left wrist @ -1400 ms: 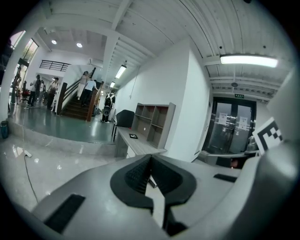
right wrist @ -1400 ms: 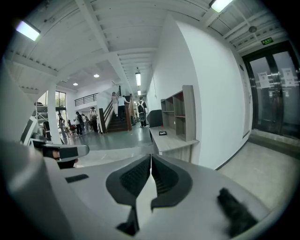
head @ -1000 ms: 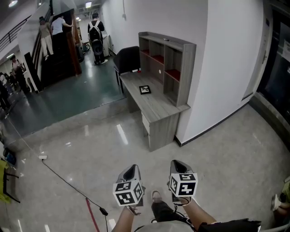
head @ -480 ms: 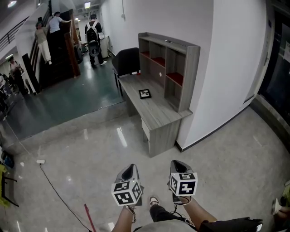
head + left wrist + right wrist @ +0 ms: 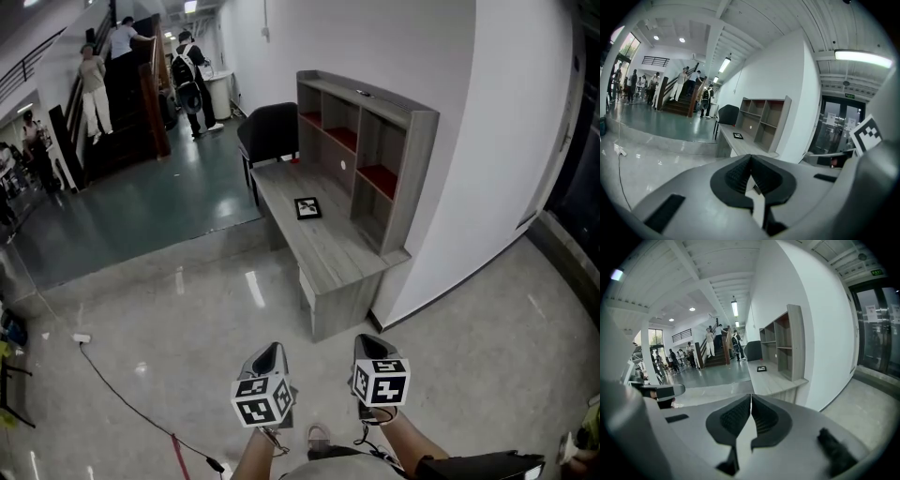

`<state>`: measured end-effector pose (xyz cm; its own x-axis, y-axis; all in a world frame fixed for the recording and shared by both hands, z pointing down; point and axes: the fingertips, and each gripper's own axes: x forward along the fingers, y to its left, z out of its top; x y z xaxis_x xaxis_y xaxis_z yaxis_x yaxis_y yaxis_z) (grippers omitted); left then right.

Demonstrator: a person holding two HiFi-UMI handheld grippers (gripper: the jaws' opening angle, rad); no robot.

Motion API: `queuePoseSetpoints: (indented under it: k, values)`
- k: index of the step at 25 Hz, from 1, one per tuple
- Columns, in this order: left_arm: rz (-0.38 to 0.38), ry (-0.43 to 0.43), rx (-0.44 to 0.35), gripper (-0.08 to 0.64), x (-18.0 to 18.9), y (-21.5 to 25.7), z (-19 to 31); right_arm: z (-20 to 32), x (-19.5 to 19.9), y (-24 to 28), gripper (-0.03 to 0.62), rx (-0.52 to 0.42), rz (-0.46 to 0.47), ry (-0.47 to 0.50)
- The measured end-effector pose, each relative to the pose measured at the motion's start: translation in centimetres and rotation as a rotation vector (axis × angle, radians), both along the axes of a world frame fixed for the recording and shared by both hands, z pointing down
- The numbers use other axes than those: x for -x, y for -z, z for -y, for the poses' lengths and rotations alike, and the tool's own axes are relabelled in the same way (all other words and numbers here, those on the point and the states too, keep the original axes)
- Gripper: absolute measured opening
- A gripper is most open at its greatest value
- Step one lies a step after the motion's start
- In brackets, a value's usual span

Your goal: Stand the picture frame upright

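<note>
You hold the grey left gripper (image 5: 270, 354) and grey right gripper (image 5: 368, 343) near you, both pressed closed on nothing, while the small black picture frame (image 5: 307, 208) lies flat on the far grey wooden desk (image 5: 330, 261).

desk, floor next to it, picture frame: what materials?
Desk: probably matte grey wood-grain laminate; streaky grain shows along the top.
Floor: polished stone or tile, glossy; lamp reflections glare off it.
Picture frame: black border, lying flat; too small to tell the material.
</note>
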<state>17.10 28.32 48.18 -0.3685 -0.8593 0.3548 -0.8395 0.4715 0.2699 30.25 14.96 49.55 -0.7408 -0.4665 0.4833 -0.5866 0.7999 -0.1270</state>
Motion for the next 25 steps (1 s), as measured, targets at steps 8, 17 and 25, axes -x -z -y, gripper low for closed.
queuePoseSetpoints:
  k: [8,17,25]
  values:
    - [0.013,0.001,0.015,0.014,3.7,-0.1,5.1,5.5,3.9,-0.5,0.032,0.019,0.005,0.006]
    - [0.035,0.004,0.029,0.014,6.5,0.1,9.9,11.0,6.8,-1.7,0.032,0.049,-0.001,0.012]
    - [0.041,-0.007,0.084,0.014,7.4,-0.5,11.5,13.3,7.3,-3.4,0.032,0.116,0.009,-0.021]
